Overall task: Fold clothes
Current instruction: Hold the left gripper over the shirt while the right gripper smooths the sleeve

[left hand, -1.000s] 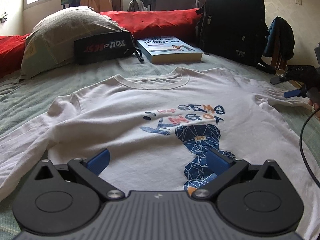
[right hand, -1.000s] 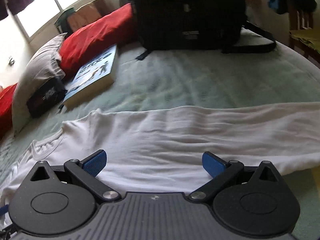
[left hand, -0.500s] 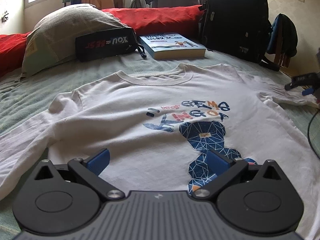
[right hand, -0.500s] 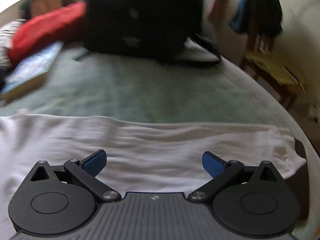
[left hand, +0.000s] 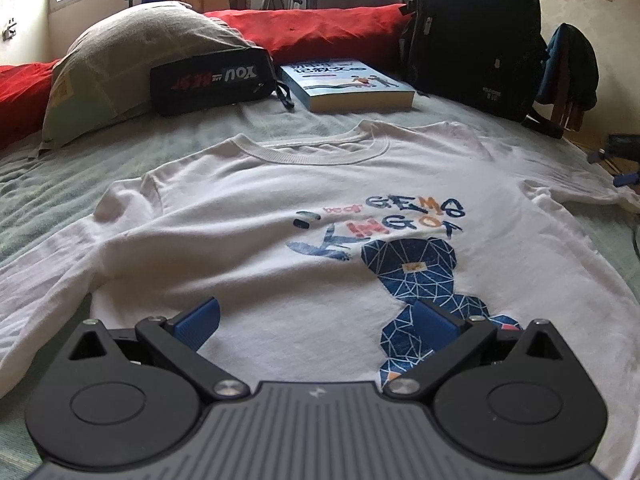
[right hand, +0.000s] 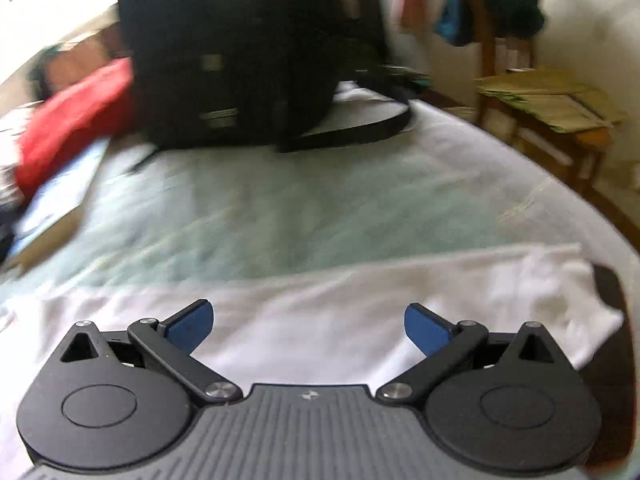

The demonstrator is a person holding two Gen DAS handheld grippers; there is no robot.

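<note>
- One white long-sleeved shirt (left hand: 280, 216) is laid flat, print side up, on the green bedcover (left hand: 52, 176), collar towards the pillows; this spread-out lie is judged to be the starting layout for a fold
- The left gripper (left hand: 316, 316) is held low over the hem of the shirt, jaws spread wide with nothing between them; it is judged to be placed there ready to pin or pick up the lower edge
- The right gripper (right hand: 306, 326) is held over one sleeve (right hand: 400, 292), which is stretched out straight across the bed towards the bed's edge; its jaws are likewise released and nothing is grasped
- The cuff end of that sleeve is seen to the right of the right gripper, near the bed's edge; the position is judged to be chosen for taking the sleeve and bringing it over the body of the shirt
- The right wrist view is blurred, so fine contact with the cloth cannot be told
- Two sleeves are counted in the left wrist view, one out to each side
- Beyond the collar are counted one book (left hand: 348, 84), one black pouch (left hand: 212, 80), one grey pillow (left hand: 132, 52) and one black backpack (left hand: 472, 28), all clear of the shirt
- Red cushions (left hand: 320, 28) are lined along the head of the bed; their number cannot be told
</note>
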